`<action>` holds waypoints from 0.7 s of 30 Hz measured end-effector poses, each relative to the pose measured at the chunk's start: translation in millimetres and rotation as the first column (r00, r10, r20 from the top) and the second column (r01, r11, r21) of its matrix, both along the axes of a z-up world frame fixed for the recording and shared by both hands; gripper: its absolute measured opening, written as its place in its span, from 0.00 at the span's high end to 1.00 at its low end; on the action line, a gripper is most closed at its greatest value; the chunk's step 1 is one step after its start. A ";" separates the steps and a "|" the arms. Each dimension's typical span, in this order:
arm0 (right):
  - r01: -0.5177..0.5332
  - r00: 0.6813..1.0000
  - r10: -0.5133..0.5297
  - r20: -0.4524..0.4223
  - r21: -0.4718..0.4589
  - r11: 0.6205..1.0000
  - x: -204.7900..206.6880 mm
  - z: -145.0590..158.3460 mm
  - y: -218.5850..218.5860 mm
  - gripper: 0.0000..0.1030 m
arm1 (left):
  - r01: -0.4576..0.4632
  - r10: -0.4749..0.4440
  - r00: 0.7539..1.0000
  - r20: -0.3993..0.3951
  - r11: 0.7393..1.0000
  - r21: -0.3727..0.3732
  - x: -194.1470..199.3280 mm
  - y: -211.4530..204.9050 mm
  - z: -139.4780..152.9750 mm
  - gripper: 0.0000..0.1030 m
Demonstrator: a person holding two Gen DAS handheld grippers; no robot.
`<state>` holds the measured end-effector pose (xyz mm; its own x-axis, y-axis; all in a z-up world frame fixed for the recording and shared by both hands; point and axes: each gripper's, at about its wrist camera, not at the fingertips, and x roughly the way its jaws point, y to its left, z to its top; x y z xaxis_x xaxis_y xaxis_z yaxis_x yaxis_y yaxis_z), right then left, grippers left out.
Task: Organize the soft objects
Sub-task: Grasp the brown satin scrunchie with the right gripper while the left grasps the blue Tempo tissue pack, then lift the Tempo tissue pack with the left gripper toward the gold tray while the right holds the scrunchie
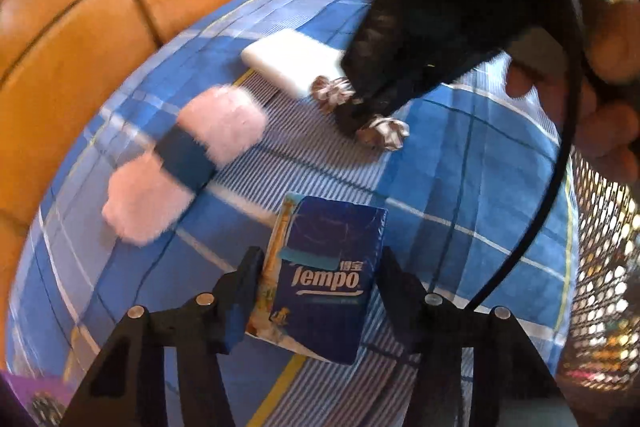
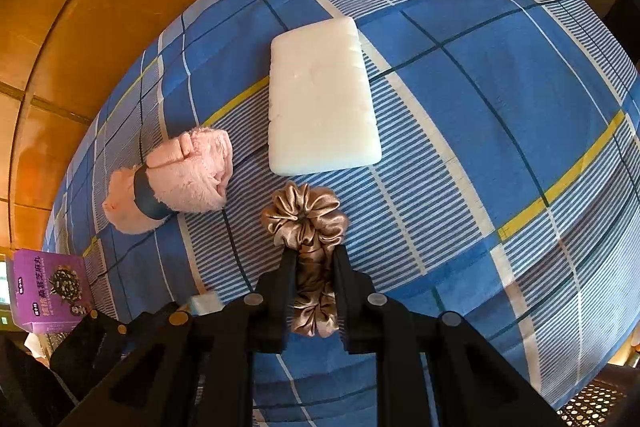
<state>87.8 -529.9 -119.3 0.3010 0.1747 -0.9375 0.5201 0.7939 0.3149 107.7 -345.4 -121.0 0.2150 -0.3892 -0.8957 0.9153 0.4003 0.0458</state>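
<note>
In the left wrist view a dark blue Tempo tissue pack (image 1: 332,275) stands between the fingers of my left gripper (image 1: 320,267), and both pads press on its sides. My right gripper (image 2: 312,259) is shut on a brown satin scrunchie (image 2: 304,219), just above the blue plaid bedsheet (image 2: 480,87). That same scrunchie (image 1: 384,133) also shows in the left view under the black right gripper (image 1: 358,113). A white foam block (image 2: 320,99) lies beyond the scrunchie. A pink rolled towel (image 2: 176,183) with a dark band lies to its left.
A black mesh basket (image 1: 600,267) stands at the right edge of the bed. A purple box (image 2: 48,291) sits off the bed's left side. Orange padded panels (image 1: 80,27) line the far side. A hand (image 1: 600,87) and a black cable (image 1: 560,147) cross the upper right.
</note>
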 end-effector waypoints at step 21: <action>-0.005 1.000 0.005 -0.005 -0.005 1.000 1.5 -3.1 1.3 0.84 | -0.747 0.788 0.608 0.092 0.608 -0.268 203.4 177.5 198.1 0.45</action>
